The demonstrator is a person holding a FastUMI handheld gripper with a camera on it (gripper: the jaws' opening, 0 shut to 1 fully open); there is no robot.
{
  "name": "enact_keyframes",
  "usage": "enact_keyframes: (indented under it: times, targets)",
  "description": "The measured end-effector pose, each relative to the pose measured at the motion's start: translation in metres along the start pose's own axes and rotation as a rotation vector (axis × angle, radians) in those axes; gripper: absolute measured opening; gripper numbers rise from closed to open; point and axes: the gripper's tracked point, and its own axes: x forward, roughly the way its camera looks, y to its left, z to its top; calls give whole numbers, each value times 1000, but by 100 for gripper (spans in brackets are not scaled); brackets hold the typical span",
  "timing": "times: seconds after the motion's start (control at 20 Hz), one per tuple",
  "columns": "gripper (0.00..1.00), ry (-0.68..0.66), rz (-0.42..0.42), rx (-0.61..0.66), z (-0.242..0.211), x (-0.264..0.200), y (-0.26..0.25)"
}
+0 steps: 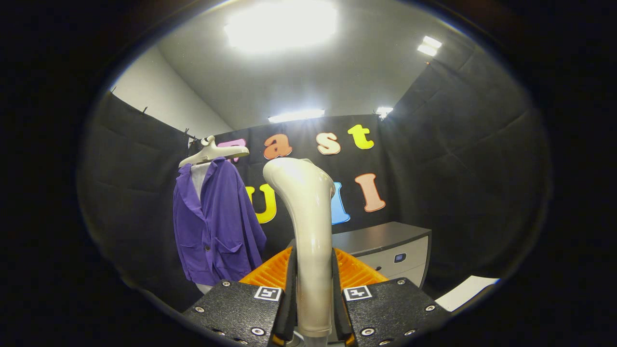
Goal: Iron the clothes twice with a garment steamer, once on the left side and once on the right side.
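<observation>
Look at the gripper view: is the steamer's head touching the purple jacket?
No. The steamer, clamped between the gripper fingers, stands apart from the purple jacket, which hangs on a hanger beyond them.

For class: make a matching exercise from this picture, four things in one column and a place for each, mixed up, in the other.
Things:
1. steamer
2. purple jacket
3. hanger
4. cabinet

Places:
A. against the back wall, beyond the gripper
B. gripped between both fingers
C. hanging off to the steamer's left
D. at the jacket's collar, holding it up

Pairs: 1-B, 2-C, 3-D, 4-A
</observation>
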Motion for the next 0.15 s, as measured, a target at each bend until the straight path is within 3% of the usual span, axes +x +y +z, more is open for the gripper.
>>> enact_keyframes:
  times: [0.15]
  targets:
    - [32, 4, -6, -7, -2, 1, 2]
